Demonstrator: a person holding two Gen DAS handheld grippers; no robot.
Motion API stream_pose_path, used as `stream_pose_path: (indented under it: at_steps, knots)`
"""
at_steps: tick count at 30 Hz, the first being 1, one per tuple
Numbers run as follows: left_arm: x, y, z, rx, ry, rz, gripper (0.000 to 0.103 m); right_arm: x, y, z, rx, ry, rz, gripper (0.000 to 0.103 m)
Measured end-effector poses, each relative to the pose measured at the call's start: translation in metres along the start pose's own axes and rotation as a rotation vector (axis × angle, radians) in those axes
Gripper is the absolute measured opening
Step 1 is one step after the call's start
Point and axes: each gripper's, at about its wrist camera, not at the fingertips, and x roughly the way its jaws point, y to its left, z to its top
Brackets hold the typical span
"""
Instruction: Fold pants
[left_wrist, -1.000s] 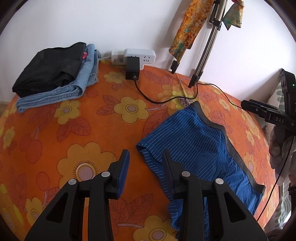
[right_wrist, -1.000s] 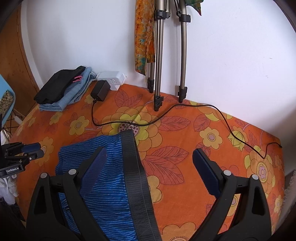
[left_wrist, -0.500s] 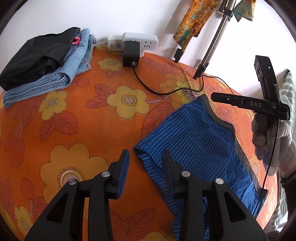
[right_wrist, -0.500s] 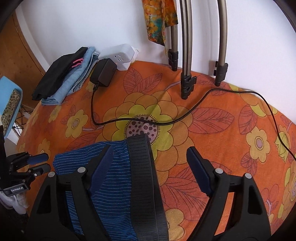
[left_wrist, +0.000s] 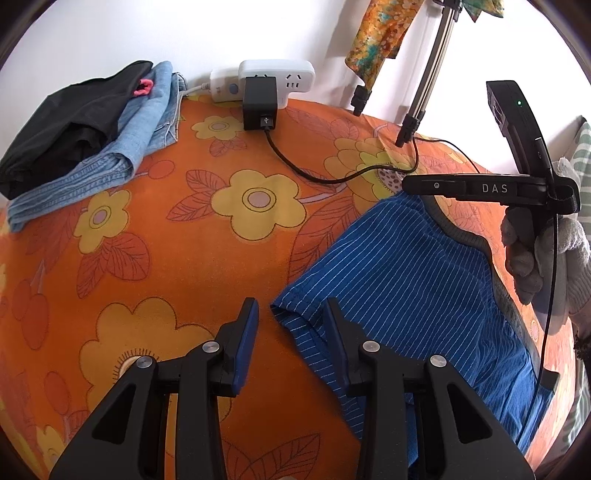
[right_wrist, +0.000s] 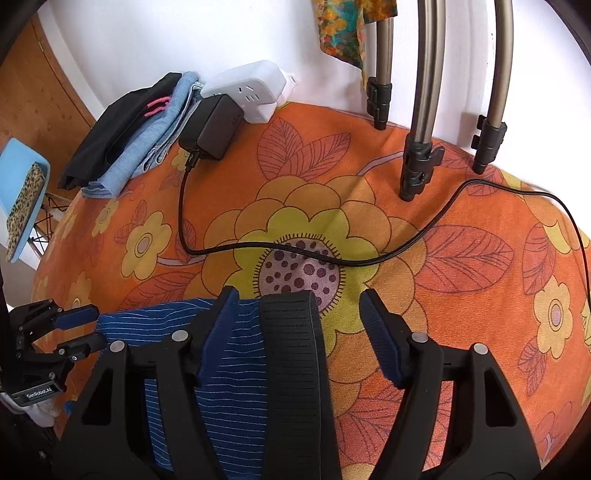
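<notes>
"DAS" reads on the right gripper (right_wrist: 299, 314), "GenRobot.AI" on the left gripper (left_wrist: 291, 314). The blue striped shorts (left_wrist: 413, 295) lie on the orange flowered cloth (left_wrist: 184, 258). Right jaws closing around the black waistband (right_wrist: 291, 332), not yet pressing; left jaws apart, hem corner between them. The shorts' near edge is hidden.

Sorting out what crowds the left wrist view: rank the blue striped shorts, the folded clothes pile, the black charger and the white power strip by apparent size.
1. Blue striped shorts, nearest the camera, so flattered.
2. Folded clothes pile.
3. and 4. White power strip and black charger: alike, and the charger hides part of the strip, so unranked.
</notes>
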Motion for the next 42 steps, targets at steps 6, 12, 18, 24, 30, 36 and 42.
stream_pose_path:
  at_steps: [6, 12, 18, 24, 30, 36, 42]
  knots:
    - [0.006, -0.003, 0.003, 0.011, -0.012, 0.011, 0.019, 0.003, 0.002, 0.000, -0.006, 0.002, 0.013, 0.068]
    - [0.008, -0.008, 0.003, 0.024, -0.031, 0.021, 0.007, 0.004, 0.008, 0.000, -0.034, 0.009, 0.009, 0.056]
    - [0.000, -0.001, 0.008, -0.028, -0.065, -0.002, 0.006, 0.004, 0.009, -0.002, -0.042, 0.012, 0.010, 0.031]
    - [-0.024, -0.001, 0.021, -0.037, -0.138, -0.028, 0.006, -0.016, 0.004, 0.000, -0.009, -0.042, 0.019, 0.030]
    - [-0.049, -0.004, 0.030, -0.041, -0.193, -0.072, 0.006, -0.055, -0.001, 0.004, 0.016, -0.121, 0.036, 0.029]
    - [-0.086, -0.014, 0.036, -0.024, -0.275, -0.132, 0.006, -0.095, 0.007, 0.002, 0.007, -0.169, 0.022, 0.026]
    - [-0.115, -0.032, 0.026, 0.026, -0.306, -0.199, 0.006, -0.137, 0.018, -0.010, -0.011, -0.193, -0.017, 0.018]
